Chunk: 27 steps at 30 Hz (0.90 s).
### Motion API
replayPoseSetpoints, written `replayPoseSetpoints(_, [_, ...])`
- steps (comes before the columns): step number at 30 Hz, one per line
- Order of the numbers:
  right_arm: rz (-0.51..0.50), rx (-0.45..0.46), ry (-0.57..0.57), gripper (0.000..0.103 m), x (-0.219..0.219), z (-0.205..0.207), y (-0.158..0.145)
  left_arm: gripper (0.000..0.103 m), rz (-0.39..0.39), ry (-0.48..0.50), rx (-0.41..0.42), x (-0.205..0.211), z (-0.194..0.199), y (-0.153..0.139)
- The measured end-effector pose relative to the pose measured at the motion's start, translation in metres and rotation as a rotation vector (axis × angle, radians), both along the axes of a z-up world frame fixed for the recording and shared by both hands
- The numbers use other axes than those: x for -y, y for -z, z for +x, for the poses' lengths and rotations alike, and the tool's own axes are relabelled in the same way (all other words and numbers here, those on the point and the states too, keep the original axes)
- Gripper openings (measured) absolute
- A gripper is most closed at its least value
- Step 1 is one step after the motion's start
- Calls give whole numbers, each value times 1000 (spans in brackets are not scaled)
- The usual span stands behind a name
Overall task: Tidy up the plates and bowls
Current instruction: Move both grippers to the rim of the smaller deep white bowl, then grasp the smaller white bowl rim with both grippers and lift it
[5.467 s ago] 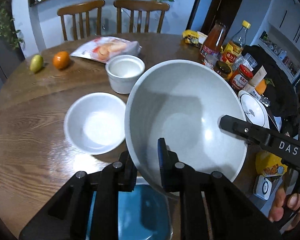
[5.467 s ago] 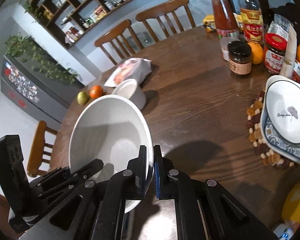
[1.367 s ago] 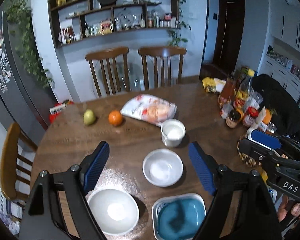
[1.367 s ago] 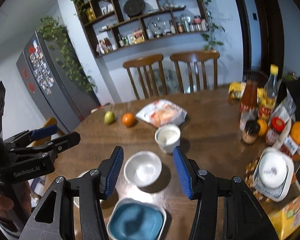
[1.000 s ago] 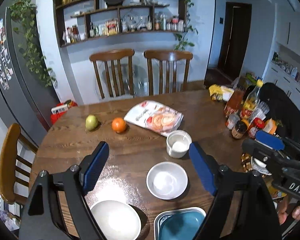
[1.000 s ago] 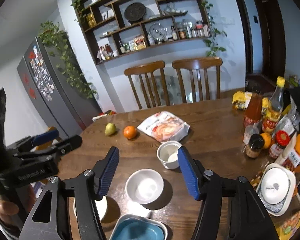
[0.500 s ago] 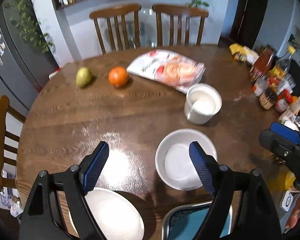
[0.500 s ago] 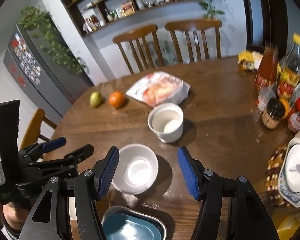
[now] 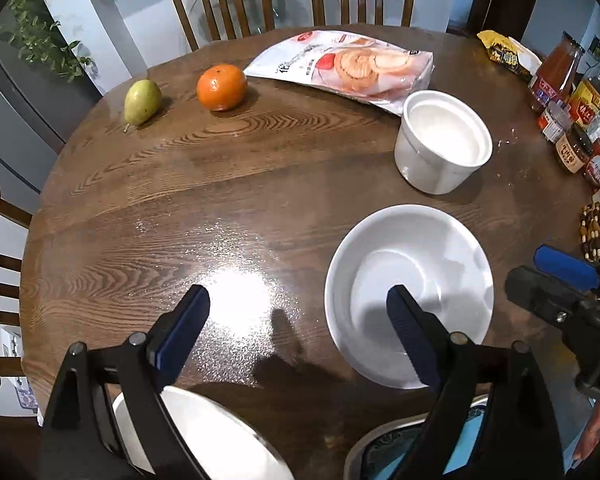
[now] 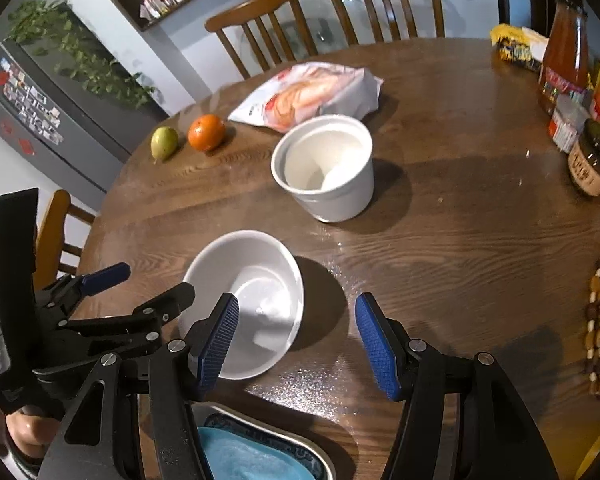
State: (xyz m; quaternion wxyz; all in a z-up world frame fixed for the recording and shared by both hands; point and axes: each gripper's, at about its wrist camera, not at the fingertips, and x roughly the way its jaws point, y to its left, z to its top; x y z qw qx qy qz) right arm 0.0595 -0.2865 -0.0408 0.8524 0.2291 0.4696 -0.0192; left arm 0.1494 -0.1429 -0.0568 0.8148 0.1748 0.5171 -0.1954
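Round wooden table (image 9: 228, 184), kitchen shelving behind.
Item, near left edge: large white bowl (image 9: 204, 432), partly under the left gripper (image 9: 296, 312); jaws spread, just widened further, nothing between them.
Item, centre: shallow white bowl (image 10: 252, 300); right gripper (image 10: 296, 340) straddles its near rim, jaws apart, not pinching.
Item, beyond: deep white cup (image 10: 328, 168).
Item, near edge: blue tray (image 10: 244, 456).
Risk: glazed rim may slip from the pads; tilted bowl could knock the tray.
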Motion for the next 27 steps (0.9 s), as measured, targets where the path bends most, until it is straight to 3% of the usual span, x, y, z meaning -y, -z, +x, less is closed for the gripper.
replayPoseSetpoints(20, [47, -59, -5, 62, -2, 21, 35, 87, 48, 45, -29, 20, 0, 33])
replayPoseSetpoints(27, [51, -72, -4, 62, -1, 23, 41, 62, 30, 53, -59, 20, 1, 39])
